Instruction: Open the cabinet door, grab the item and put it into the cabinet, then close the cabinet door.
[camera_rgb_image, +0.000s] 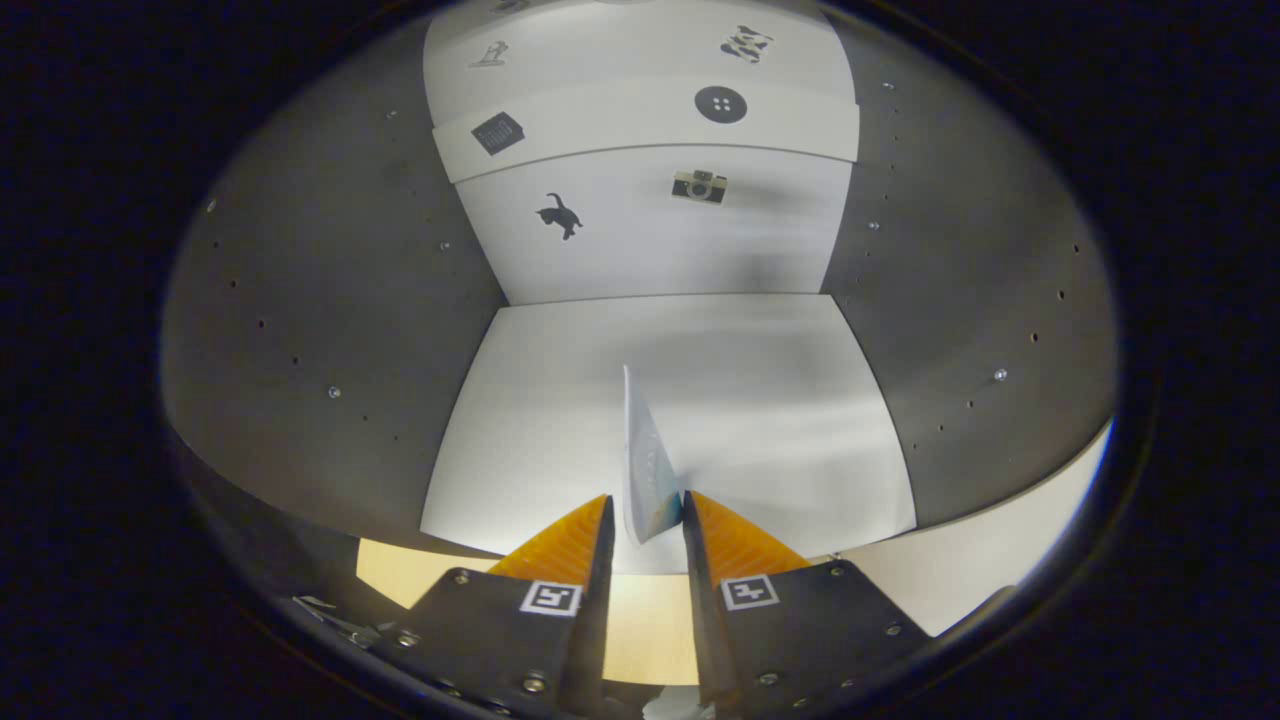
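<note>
At the bottom centre of the frame my tool has its two wedge-shaped, ribbed fingers drawn close. A thin flat packet stands edge-on between them. The right finger touches it; whether the left one presses on it too I cannot tell, since a sliver of gap seems to show there. The packet looks like glossy printed paper or foil, pale with a blue-green patch low down, rising to a pointed corner just ahead of the fingertips.

Below the fingers runs a pale yellow wood-toned edge, which I take for the cabinet's front lip. Beyond it, mid-frame, lies the cabinet floor, a smooth matt white panel. Grey side walls dotted with shelf-pin holes and small screws flank it. At the upper centre the white back panels carry small stickers: a cat, a camera, a button.

I judge the door already open and the item grabbed and brought in. Setting it down, withdrawing and closing the door remain.
</note>
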